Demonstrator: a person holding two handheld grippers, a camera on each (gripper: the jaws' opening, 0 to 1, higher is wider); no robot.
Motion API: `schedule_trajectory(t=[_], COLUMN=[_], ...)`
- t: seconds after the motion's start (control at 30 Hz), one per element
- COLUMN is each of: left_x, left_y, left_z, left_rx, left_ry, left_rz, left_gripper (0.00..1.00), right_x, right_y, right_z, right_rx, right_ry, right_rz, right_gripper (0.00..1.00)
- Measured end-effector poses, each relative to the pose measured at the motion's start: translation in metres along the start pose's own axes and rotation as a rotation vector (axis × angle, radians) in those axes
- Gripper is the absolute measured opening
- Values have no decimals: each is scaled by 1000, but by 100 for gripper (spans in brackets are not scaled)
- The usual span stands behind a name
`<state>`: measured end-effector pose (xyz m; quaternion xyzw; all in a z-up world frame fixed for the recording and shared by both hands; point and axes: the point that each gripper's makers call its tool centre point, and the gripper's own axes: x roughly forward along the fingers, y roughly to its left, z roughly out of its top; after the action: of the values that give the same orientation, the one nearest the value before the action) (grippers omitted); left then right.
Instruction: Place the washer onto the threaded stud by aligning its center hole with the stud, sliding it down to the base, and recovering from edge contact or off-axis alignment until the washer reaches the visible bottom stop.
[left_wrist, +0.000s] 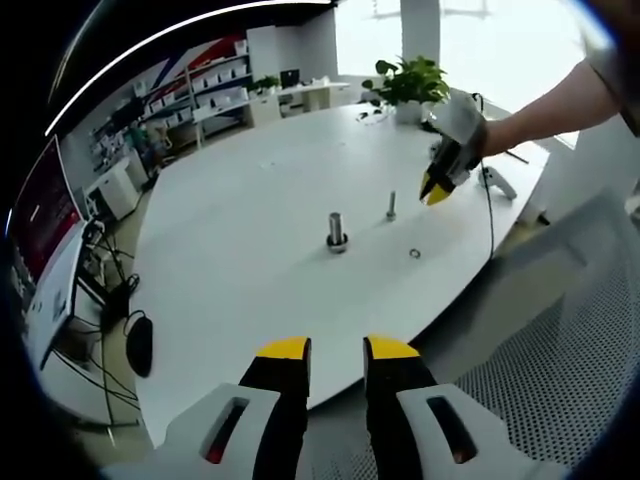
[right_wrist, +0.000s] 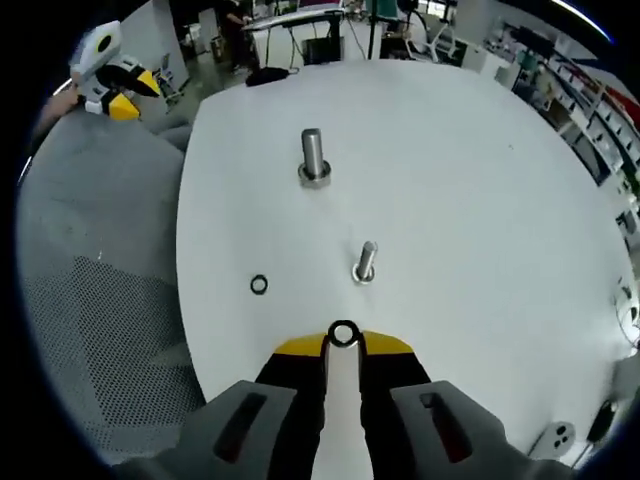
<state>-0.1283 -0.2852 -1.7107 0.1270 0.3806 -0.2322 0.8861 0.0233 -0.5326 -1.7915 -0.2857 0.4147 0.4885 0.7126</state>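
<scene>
A: Where's the washer now?

B: I have it pinched at the tips of the right hand-held gripper (right_wrist: 343, 345). The washer (right_wrist: 343, 334) sits between the yellow pads, hole facing my camera, jaws clamped on its edge.

A: And the stud?

B: The small threaded stud (right_wrist: 365, 262) stands upright on the white counter (right_wrist: 480, 200), just ahead of the washer and slightly to the right in the right gripper view. Its long axis is vertical, so I judge the washer needs to come over the top with its hole level before sliding down.

A: What's the bigger one behind it?

B: A thicker bolt (right_wrist: 313, 157) further along the counter, well apart from the stud. There's also a spare ring (right_wrist: 259, 285) lying flat near the counter edge, left of the stud.

A: Left hand?

B: The left hand-held gripper (left_wrist: 337, 352) hangs off the near edge, jaws apart, holding nothing. The right one is far nearer the stud, so that's the one to use.

A: Risk?

B: Catching the washer rim on the thread top if I come in tilted.
</scene>
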Motion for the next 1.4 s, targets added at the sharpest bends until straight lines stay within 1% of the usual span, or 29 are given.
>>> schedule_trajectory(t=[0.03, 0.1, 0.2, 0.3, 0.33, 0.57, 0.77, 0.83, 1.17, 1.4], left_x=[0, 0, 0, 0, 1, 1, 1, 1, 1, 1], left_y=[0, 1, 1, 1, 1, 1, 1, 1, 1, 0], left_z=[0, 0, 1, 0, 0, 0, -1, -1, 0, -2], left_rx=[-1, -2, -3, -3, -3, -5, -6, -7, -10, -11], left_ry=[-1, -2, -4, -1, -1, 2, 4, 4, 0, 6], left_rz=[0, 1, 2, 2, 2, 3, 2, 2, 2, 1], left_gripper=[19, 19, 19, 19, 19, 19, 19, 19, 19, 19], right_x=[0, -1, 0, 3, 4, 11, 15, 17, 25, 38], right_y=[0, -2, -4, -5, -5, -13, -13, -13, -17, -18], right_z=[2, 16, 26, 34, 34, 34, 35, 34, 30, 22], right_rx=[2, 23, 24, -25, -28, -55, -63, -63, -75, -84], right_ry=[-5, -40, -54, -55, -52, -26, -19, -6, 18, 63], right_rz=[-1, -4, -7, -38, -43, -58, -49, -48, -39, -33], right_gripper=[12, 12, 12, 13, 13, 13, 13, 13, 13, 13])
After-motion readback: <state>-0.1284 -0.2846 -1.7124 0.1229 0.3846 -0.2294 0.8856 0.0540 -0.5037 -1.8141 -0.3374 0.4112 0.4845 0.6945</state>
